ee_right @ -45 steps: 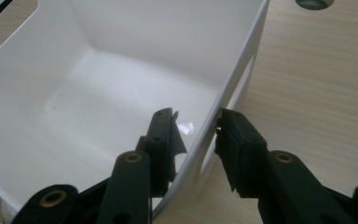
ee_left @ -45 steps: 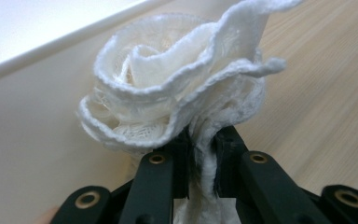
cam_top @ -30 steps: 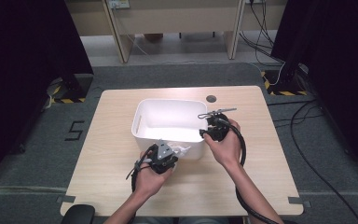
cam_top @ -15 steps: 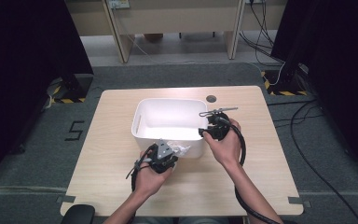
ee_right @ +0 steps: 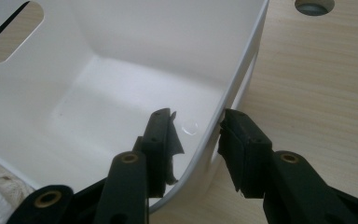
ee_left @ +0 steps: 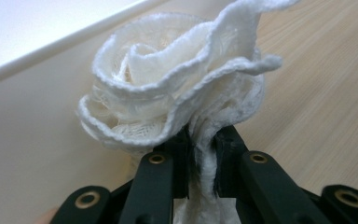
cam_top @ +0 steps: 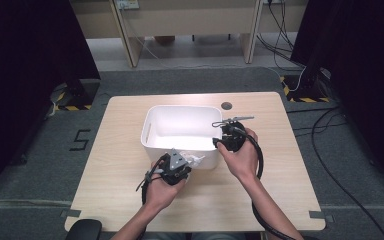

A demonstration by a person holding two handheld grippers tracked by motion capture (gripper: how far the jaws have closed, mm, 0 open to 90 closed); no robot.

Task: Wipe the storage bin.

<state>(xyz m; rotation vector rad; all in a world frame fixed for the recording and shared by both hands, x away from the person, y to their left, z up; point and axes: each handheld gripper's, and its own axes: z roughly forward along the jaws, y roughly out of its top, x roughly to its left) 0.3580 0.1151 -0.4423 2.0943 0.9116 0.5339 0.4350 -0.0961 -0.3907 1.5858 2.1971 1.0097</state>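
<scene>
**White cloth clamped at the bin's near wall, right claw straddling the rim**

The left claw [cam_top: 186, 164] is clenched on a bunched white cloth [ee_left: 177, 93], its two black jaws pinching the gathered fabric low down while the folds fan out above them like a rosette. In the high view the cloth [cam_top: 196, 160] sits at the near wall of the white plastic bin [cam_top: 152, 120], just outside it, over the wooden surface [cam_top: 290, 165].

The right claw [ee_right: 198, 123] stands astride the bin's right-hand rim [ee_right: 242, 70]: one jaw is inside the bin, the other outside over the wood, with the thin white wall passing between them. A gap shows between the inner jaw and the wall, so the wall is not squeezed; the jaws have just been closing a little around it. In the high view the right claw [cam_top: 223, 138] sits at the bin's near right corner.

The bin has an oval handle slot [ee_right: 11, 31] in its far wall. A round grey hole [cam_top: 226, 106] lies in the surface beyond the bin.
</scene>
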